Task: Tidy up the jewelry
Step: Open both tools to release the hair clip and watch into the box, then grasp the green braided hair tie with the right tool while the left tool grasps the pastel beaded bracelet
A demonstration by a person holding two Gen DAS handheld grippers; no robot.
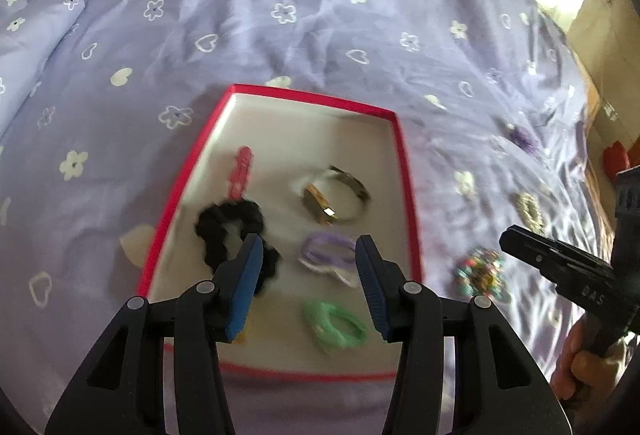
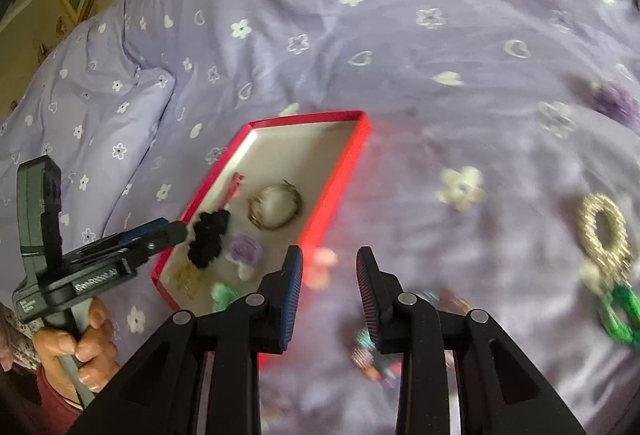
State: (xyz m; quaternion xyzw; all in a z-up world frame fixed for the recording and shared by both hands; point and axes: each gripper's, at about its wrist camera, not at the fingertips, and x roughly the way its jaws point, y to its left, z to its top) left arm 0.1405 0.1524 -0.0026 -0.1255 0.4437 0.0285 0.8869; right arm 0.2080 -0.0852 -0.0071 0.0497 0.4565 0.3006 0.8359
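Left wrist view: on the lilac bedspread (image 1: 280, 35) sits a red tray (image 1: 404, 163) holding a black scrunchie (image 1: 224, 223), a bangle (image 1: 332, 199) and purple (image 1: 324, 251) and green hair ties (image 1: 336, 327), with the left gripper (image 1: 308, 275) above it, fingers apart and empty. Further right a beaded bracelet (image 1: 480, 271) lies on the bed. The right gripper (image 2: 330, 299) hangs just right of the tray, fingers parted on nothing, and a gold earring (image 2: 604, 231) is far right.

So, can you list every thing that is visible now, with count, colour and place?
box: one, red rim, white inside, on the bedcover
hair clip: one, pink, in the box
scrunchie: one, black, in the box
bracelet: one, gold and silver, in the box
hair ties: purple and green, count unclear, in the box
beaded piece: one, multicoloured, on the cover beside the box
pearl ring piece: one, gold-white, on the cover
bedcover: one, lilac, flowers and hearts
left gripper: open, empty
right gripper: open, empty
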